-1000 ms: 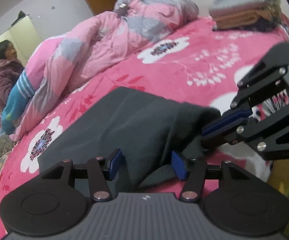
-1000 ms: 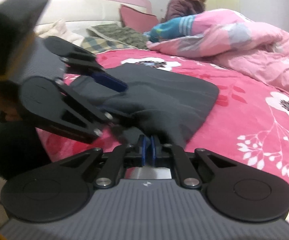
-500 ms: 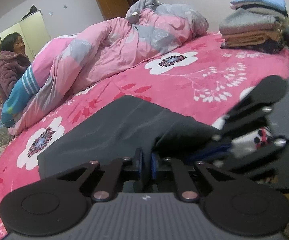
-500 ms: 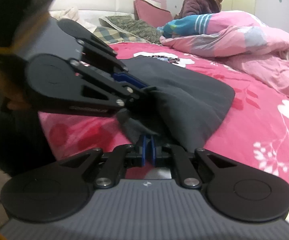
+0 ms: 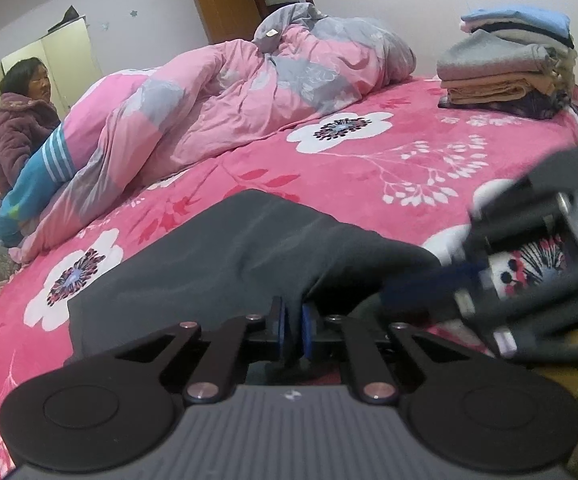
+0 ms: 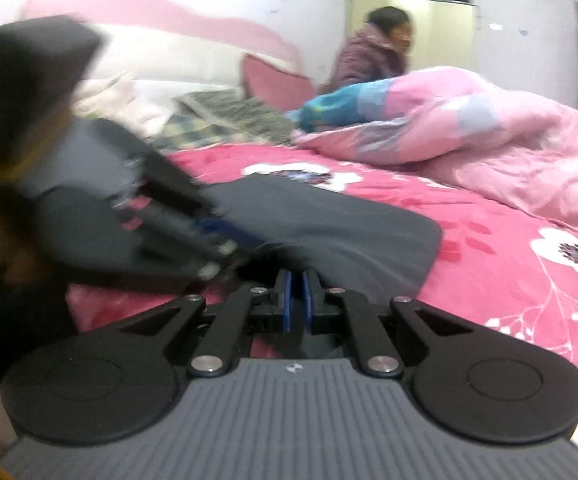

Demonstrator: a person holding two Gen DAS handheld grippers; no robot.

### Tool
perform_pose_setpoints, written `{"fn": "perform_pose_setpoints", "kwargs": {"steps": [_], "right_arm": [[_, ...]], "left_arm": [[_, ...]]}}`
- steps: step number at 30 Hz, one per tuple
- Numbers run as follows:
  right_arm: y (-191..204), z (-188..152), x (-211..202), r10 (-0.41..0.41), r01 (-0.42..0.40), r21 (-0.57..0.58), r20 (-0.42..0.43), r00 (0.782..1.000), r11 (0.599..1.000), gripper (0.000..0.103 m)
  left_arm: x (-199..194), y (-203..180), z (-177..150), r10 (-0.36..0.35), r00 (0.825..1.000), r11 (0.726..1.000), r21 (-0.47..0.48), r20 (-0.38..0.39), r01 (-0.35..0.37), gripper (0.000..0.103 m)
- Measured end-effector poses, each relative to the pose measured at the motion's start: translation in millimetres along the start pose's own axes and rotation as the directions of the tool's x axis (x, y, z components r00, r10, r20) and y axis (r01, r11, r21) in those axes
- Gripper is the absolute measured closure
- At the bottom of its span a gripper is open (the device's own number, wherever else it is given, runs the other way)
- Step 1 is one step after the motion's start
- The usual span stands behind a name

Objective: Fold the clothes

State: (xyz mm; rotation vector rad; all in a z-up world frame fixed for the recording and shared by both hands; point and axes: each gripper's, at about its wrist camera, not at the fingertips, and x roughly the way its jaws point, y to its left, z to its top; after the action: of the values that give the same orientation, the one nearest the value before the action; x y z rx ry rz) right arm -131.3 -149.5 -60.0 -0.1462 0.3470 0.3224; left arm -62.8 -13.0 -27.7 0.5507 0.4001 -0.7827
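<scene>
Dark grey garment (image 5: 225,264) spread on pink floral bed (image 5: 369,168), near edge. Left gripper (image 5: 292,320) clamped on its near hem; right gripper (image 6: 296,292) pinching the same edge alongside.

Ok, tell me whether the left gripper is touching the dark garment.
Touching. The left wrist view shows the left gripper with its blue pads closed on a raised fold at the near edge of the dark garment.
</scene>
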Motion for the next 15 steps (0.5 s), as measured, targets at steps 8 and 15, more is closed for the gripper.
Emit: {"fn": "perform_pose_setpoints", "kwargs": {"steps": [8, 15], "right_arm": [[2, 3, 37, -0.050, 0.051, 0.019, -0.058, 0.997, 0.999, 0.098], [0, 1, 47, -0.095, 0.098, 0.115, -0.027, 0.995, 0.989, 0.099]], "left_arm": [[-6, -2, -1, 0.003, 1.000, 1.000, 0.009, 0.012, -0.003, 0.094], [0, -8, -9, 0.007, 1.000, 1.000, 0.027, -0.023, -0.007, 0.094]]}}
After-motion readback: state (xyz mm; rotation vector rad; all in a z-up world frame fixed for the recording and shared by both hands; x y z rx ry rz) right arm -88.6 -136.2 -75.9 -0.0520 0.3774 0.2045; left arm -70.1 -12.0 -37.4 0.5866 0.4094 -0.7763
